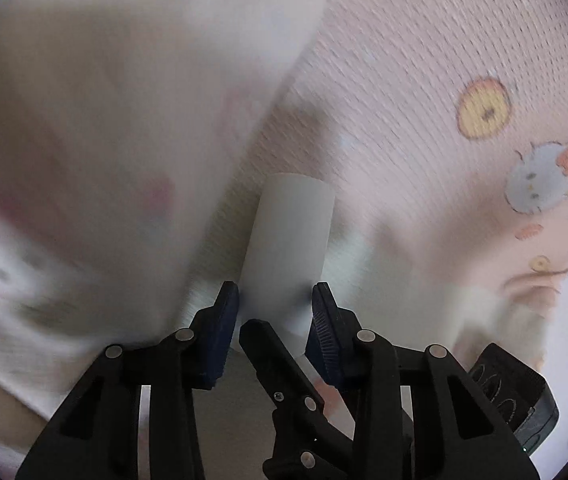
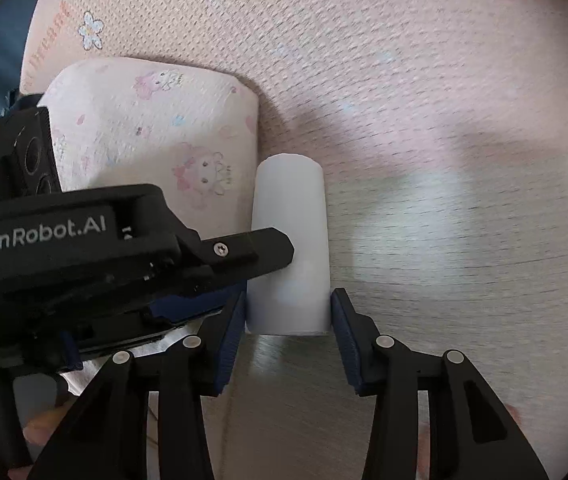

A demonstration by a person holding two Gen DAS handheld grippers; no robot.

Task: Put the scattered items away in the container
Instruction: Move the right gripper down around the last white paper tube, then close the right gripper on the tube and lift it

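Observation:
A plain white cylinder (image 1: 292, 232) lies between the blue pads of my left gripper (image 1: 276, 300), and both pads press on its near end. The right wrist view shows the same cylinder (image 2: 290, 208) held across its near end by my right gripper (image 2: 288, 304), a pad touching each side. A black finger (image 1: 268, 344) of the right gripper crosses in front of the cylinder's base in the left wrist view. From the left in the right wrist view, a finger (image 2: 260, 248) of the left gripper reaches onto the cylinder's side. No container is in view.
A soft white cushion (image 2: 156, 132) with pink cartoon prints sits just left of the cylinder and looms blurred in the left wrist view (image 1: 104, 120). A pink textured mat (image 2: 404, 80) with cartoon motifs spreads behind. Grey wood-grain floor (image 2: 464, 280) lies to the right.

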